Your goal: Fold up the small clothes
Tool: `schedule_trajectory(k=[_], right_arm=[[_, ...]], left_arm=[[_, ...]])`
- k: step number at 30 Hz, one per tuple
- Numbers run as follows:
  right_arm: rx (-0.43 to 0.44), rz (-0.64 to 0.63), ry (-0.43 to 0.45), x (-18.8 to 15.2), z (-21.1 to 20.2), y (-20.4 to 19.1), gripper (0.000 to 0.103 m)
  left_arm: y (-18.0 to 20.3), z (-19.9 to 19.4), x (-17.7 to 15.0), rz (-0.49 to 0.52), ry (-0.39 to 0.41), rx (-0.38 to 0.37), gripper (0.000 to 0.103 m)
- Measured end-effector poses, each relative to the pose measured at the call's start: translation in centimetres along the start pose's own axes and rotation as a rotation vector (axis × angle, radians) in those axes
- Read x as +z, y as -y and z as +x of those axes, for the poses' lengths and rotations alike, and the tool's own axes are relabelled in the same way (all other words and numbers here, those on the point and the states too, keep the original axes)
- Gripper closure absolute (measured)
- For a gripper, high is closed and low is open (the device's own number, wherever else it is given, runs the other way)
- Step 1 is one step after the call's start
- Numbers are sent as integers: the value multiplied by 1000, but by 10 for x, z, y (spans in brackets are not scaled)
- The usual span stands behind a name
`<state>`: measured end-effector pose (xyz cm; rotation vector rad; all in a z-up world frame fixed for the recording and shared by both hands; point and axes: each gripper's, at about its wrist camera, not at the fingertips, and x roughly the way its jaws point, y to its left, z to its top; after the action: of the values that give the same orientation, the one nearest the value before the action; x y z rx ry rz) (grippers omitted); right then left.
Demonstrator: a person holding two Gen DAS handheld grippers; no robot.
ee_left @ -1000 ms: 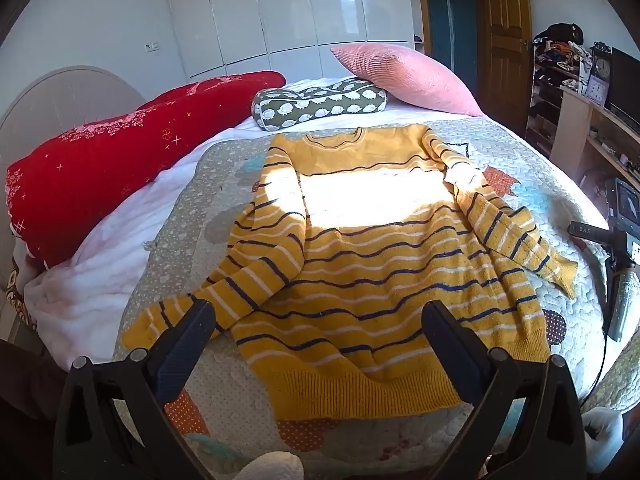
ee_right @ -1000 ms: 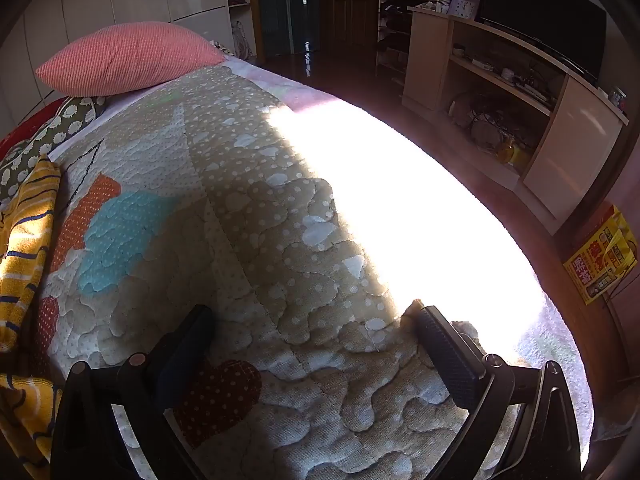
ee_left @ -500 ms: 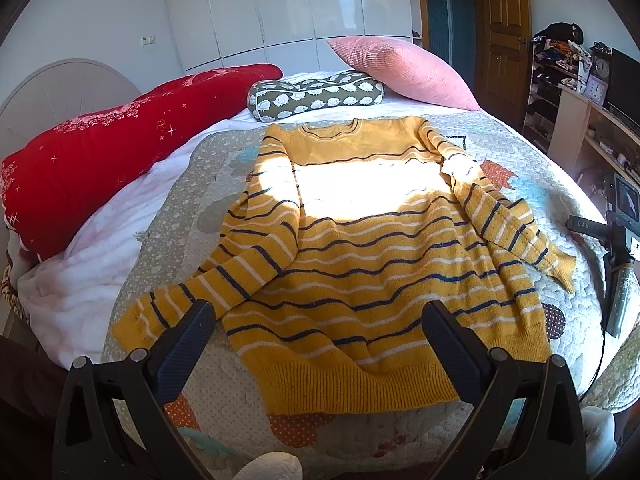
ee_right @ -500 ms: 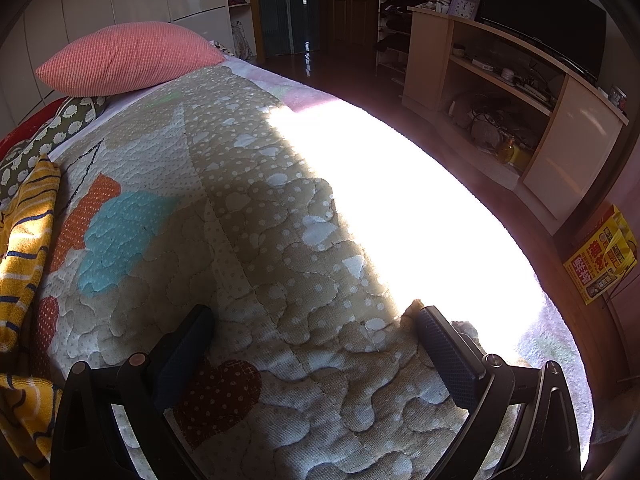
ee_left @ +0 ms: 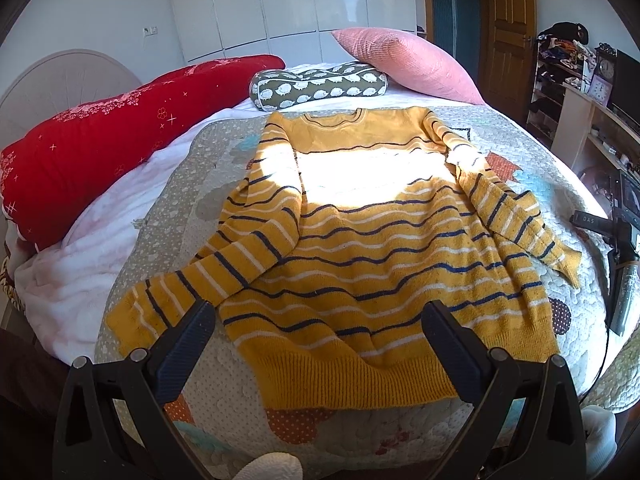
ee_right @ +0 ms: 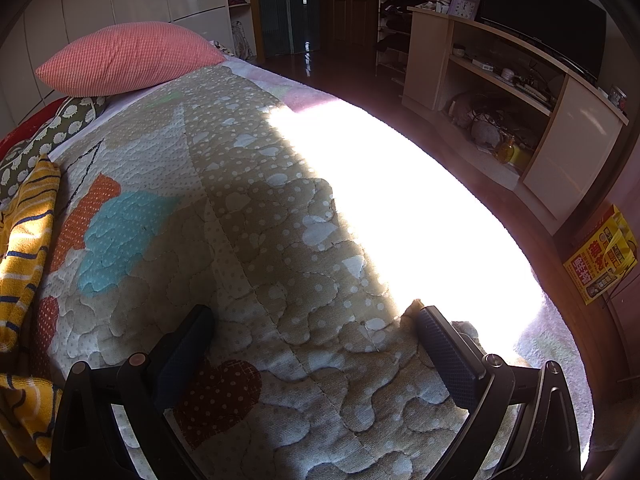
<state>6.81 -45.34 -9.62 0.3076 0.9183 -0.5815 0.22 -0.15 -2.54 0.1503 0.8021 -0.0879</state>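
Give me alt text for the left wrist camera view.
A yellow striped sweater lies spread face up on a quilted bed, sleeves angled outward, sunlight across its chest. The open left claw hovers over the hem; pillows sit behind.

Ahead of the right gripper, sun glare bleaches the quilt [ee_right: 248,240] pattern blank. The yellow sweater [ee_right: 24,248] runs off that view's left edge. Shelf clutter [ee_right: 496,136] beyond is unreadable.
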Motion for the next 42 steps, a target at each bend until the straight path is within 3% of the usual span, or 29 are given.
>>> schedule_trajectory(k=[13,19,26,29,30,33,34,39,40,42], right_arm=[[0,0,0,0,0,0,1],[0,0,0,0,0,0,1],[11,3,3,0,1,1,1],[113,15,-38,6,-1,11,0],[199,16,-55,8,-6,15,0],[618,217,-35,-4,-46,36,0],[676,230,-6,-11,-64,33,0],[770,-54,323,-48,-184,-28,0],[803,-100,365,-58,-199,-41,0],[845,-198,341,-74,-215,-74,0]], left_arm=[[-5,29,-13,-23,-66,-2,0],[-10,62,-28,-50,-144,9,0],[-16,82,-47,-115,-235,-29,0],[-22,84,-55,-173,-260,-71,0],[-23,84,-56,-163,-267,-81,0],[-24,78,-53,-139,-267,-104,0],[-27,73,-52,-155,-259,-110,0],[-34,28,-32,-172,-126,-42,0],[-35,17,-28,-164,-94,-24,0],[-37,-5,-20,-146,-29,8,0]])
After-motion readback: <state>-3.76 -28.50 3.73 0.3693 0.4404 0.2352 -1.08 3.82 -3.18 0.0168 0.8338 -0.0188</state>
